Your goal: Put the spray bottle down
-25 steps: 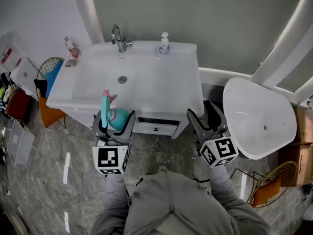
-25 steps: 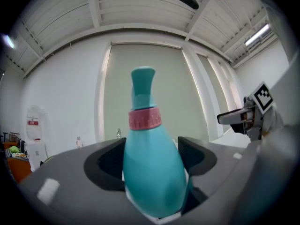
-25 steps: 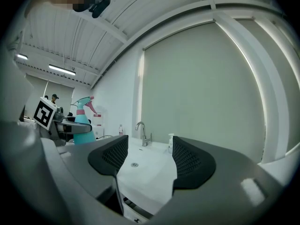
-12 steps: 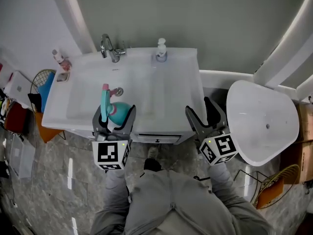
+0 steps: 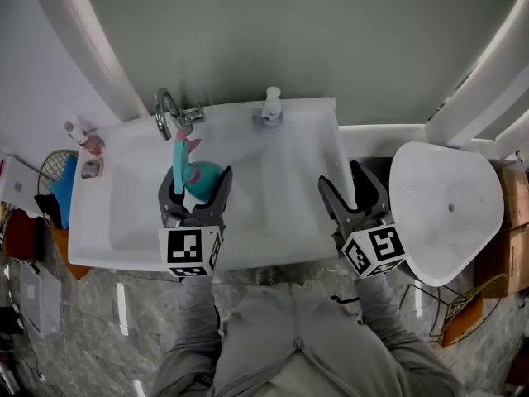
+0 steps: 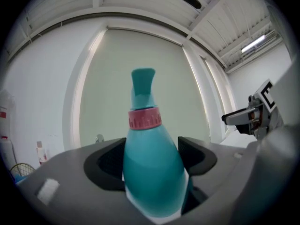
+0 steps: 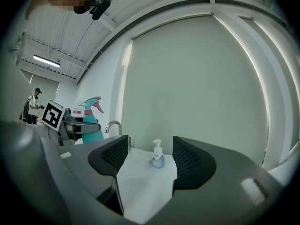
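White sink (image 5: pixel 273 246) viewed from above; white rounded fixture (image 5: pixel 446 209) seen just beside it, at right. Left hand-held gripper (image 5: pixel 197 190) positioned over basin, jaws clamped on body of teal spray bottle (image 5: pixel 198 176). Bottle held upright, pink collar and nozzle above jaws; contact of base with basin cannot be told. Right hand-held gripper (image 5: pixel 345 190) held over sink's right edge, jaws spread wide, nothing gripped. Faucet (image 5: pixel 169 112) and soap dispenser (image 5: pixel 269 106) seen on back rim; small bottle (image 5: pixel 83 133) seen at left corner.
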`<state>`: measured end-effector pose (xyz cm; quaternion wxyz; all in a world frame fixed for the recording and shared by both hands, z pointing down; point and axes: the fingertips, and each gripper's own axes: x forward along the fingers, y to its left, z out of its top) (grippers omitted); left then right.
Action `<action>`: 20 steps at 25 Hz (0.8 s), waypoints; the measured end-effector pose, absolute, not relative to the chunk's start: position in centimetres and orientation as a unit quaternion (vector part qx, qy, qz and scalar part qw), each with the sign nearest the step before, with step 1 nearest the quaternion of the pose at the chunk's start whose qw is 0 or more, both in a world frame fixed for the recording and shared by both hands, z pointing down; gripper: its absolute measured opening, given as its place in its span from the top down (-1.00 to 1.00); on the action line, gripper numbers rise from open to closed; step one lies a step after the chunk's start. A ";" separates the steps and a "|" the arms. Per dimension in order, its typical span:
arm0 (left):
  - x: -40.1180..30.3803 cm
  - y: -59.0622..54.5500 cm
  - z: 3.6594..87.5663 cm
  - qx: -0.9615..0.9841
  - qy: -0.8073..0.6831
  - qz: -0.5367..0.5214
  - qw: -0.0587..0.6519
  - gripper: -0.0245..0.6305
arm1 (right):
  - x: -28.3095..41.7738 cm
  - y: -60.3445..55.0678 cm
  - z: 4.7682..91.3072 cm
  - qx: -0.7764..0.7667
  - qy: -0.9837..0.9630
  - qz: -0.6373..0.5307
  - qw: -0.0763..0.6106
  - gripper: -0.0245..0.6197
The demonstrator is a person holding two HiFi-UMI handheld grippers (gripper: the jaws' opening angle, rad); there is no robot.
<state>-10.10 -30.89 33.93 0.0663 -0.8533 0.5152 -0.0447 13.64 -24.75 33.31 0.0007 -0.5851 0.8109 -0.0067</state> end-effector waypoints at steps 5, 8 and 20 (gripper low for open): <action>-9.2 -36.5 34.8 -0.866 0.493 -0.043 0.070 -0.26 | 13.7 -28.0 33.4 -0.602 0.799 -0.007 -0.006 0.02; -8.3 -39.4 35.7 -0.873 0.480 -0.047 0.073 -0.26 | 13.8 -29.4 33.6 -0.611 0.792 -0.007 -0.012 0.02; -6.2 -47.7 39.1 -0.885 0.458 -0.054 0.060 -0.26 | 15.2 -32.2 34.6 -0.644 0.763 -0.018 -0.044 0.02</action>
